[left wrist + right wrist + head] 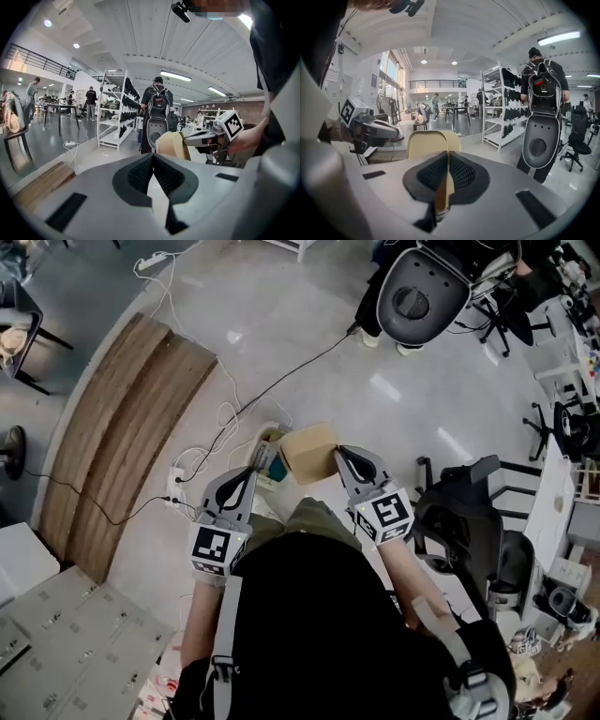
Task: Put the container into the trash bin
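Note:
A tan paper container (pixel 309 453) hangs in the air in front of the person, and my right gripper (pixel 339 455) is shut on its right edge. In the right gripper view the thin tan wall is pinched between the pads (pixel 448 157) and the container (pixel 426 143) rises beyond them. A white trash bin (pixel 271 433) stands on the floor below, partly hidden by the container and my left gripper (pixel 264 459). My left gripper (pixel 153 157) has its tips together with nothing seen between them. The left gripper view shows the container (pixel 173 144) just ahead, held by the right gripper (pixel 206 138).
A wooden platform (pixel 122 427) lies to the left, with a power strip and cables (pixel 178 488) beside the bin. An office chair (pixel 422 292) stands ahead and black chairs (pixel 469 512) at the right. Grey lockers (pixel 56 634) are at the lower left. Shelving (pixel 112 112) and people stand farther off.

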{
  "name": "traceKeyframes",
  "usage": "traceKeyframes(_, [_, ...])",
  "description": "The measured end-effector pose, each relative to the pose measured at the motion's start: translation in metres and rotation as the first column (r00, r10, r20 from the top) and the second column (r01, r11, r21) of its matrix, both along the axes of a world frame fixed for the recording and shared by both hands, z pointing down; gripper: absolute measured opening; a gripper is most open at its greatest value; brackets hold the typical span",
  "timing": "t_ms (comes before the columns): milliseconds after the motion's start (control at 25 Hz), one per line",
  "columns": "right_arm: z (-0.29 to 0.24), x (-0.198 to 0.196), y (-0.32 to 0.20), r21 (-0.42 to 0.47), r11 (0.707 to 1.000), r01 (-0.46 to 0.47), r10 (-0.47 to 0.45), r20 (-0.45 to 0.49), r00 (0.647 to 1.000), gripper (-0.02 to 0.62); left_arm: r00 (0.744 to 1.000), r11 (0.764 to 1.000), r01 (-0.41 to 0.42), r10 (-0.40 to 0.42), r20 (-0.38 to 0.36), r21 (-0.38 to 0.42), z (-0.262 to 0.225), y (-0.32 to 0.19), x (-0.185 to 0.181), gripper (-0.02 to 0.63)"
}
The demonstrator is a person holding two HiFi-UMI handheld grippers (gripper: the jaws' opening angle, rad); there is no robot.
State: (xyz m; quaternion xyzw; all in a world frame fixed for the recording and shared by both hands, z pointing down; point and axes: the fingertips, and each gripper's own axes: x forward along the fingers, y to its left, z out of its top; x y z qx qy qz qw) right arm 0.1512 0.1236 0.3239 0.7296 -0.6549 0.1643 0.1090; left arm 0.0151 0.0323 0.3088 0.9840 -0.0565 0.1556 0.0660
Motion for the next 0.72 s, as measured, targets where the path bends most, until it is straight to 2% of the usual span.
traceKeyframes(640, [0.053, -0.051, -0.094, -0.137, 0.988, 0.071, -0.075, -0.029, 0.997, 0.023, 0.995, 0.992, 0.099, -0.1, -0.005, -0.074, 0.029, -0.076, -0.077, 0.009])
traceKeyframes(720, [0.062, -0.057, -0.102, -0.158, 0.984, 0.081, -0.086, -0.026, 0.996, 0.023, 0.993, 0.988, 0.121, -0.12, 0.013, -0.094, 0.035, -0.082, -0.087, 0.009])
